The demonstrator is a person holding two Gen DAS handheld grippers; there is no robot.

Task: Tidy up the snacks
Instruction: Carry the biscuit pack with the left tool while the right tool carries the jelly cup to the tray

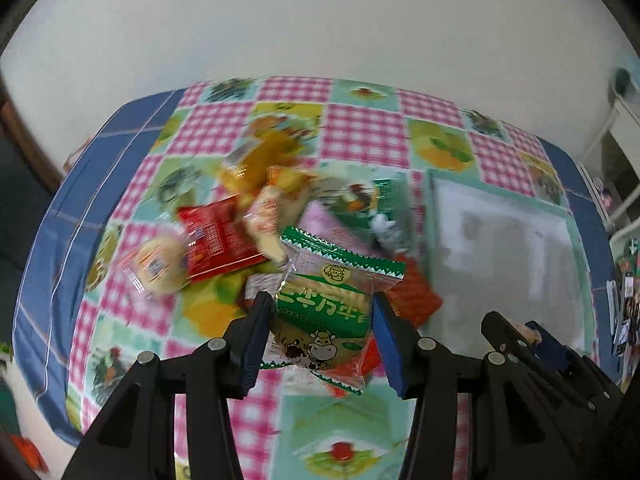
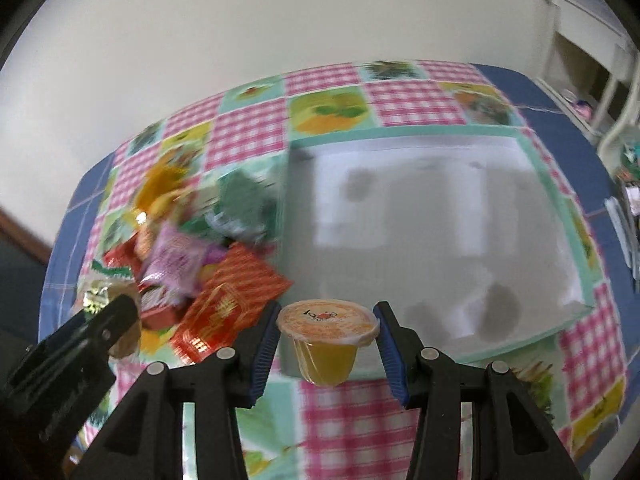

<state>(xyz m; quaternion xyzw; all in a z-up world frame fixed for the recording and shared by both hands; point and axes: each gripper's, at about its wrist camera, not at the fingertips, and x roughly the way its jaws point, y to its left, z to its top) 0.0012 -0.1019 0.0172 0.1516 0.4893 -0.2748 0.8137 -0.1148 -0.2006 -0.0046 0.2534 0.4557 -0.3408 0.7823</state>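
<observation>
My left gripper (image 1: pixel 323 312) is shut on a green cow-print biscuit packet (image 1: pixel 325 316), held above the table beside the snack pile (image 1: pixel 248 220). My right gripper (image 2: pixel 328 334) is shut on an orange jelly cup (image 2: pixel 327 340), held upright at the near edge of the open box (image 2: pixel 552 184), which has a mint rim and a white inside. The box also shows in the left wrist view (image 1: pixel 430 208), to the right of the pile. The right gripper appears at the lower right of the left wrist view (image 1: pixel 520 336).
The pile holds a red packet (image 1: pixel 218 240), a round bun (image 1: pixel 158 266), yellow packets (image 1: pixel 256 160), a pink packet (image 2: pixel 174 264) and an orange-red packet (image 2: pixel 228 312). A checked cloth (image 1: pixel 360 132) covers the blue table. White shelving (image 2: pixel 592 20) stands at the right.
</observation>
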